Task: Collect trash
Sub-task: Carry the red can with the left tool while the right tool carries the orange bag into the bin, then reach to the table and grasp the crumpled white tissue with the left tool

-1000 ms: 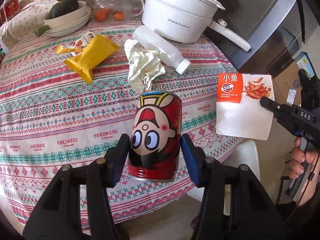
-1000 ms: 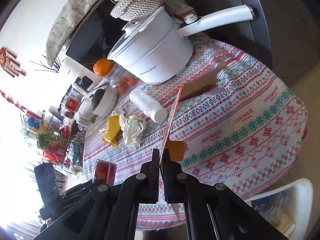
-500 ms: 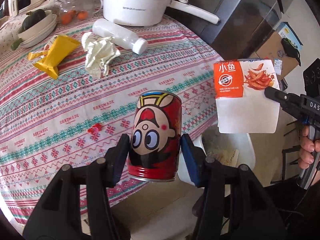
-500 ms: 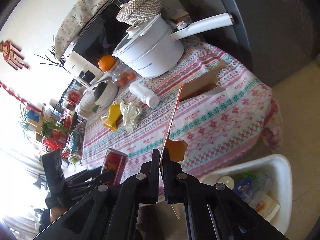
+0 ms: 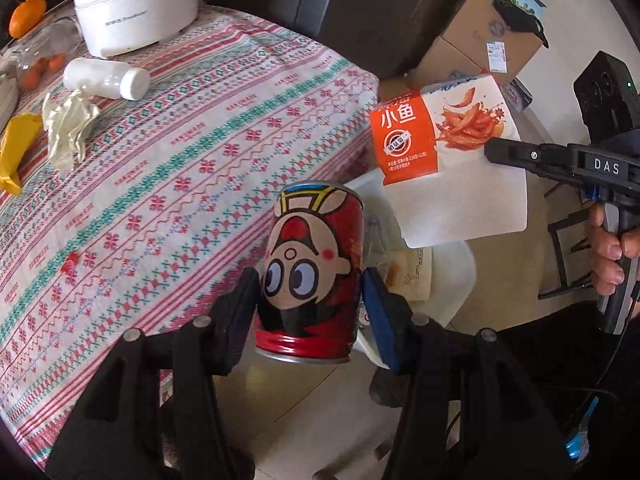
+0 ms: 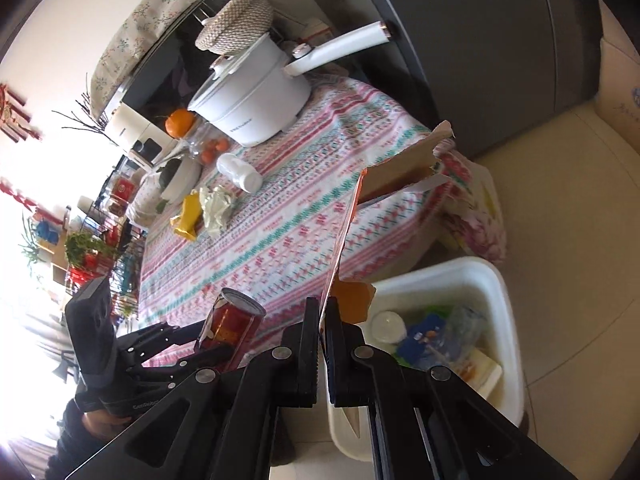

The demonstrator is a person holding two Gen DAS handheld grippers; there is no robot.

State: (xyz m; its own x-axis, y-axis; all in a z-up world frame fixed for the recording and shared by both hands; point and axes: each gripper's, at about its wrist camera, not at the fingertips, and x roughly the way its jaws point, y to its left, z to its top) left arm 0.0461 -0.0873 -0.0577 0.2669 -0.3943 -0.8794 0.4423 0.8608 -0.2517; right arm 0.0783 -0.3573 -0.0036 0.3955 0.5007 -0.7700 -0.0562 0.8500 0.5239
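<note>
My left gripper (image 5: 312, 300) is shut on a red cartoon-face can (image 5: 314, 272), held in the air past the table edge, beside the white trash bin (image 5: 456, 276). My right gripper (image 6: 322, 320) is shut on a flattened orange-and-white snack box (image 5: 448, 160), held edge-on above the bin (image 6: 480, 276), which holds several pieces of trash. The can also shows in the right wrist view (image 6: 232, 320). On the table lie a white bottle (image 5: 106, 78), crumpled paper (image 5: 68, 128) and a yellow wrapper (image 5: 14, 148).
The round table has a patterned cloth (image 5: 180, 168). A white pot (image 5: 136, 4) stands at its far side with a glass jar of oranges (image 5: 40, 56). Cardboard boxes (image 5: 480, 36) stand on the floor beyond the bin. A dark fridge (image 6: 480, 40) is behind the table.
Both grippers have moved right, off the table and toward the bin, carrying the can and the snack box. The bin has come into fuller view below them.
</note>
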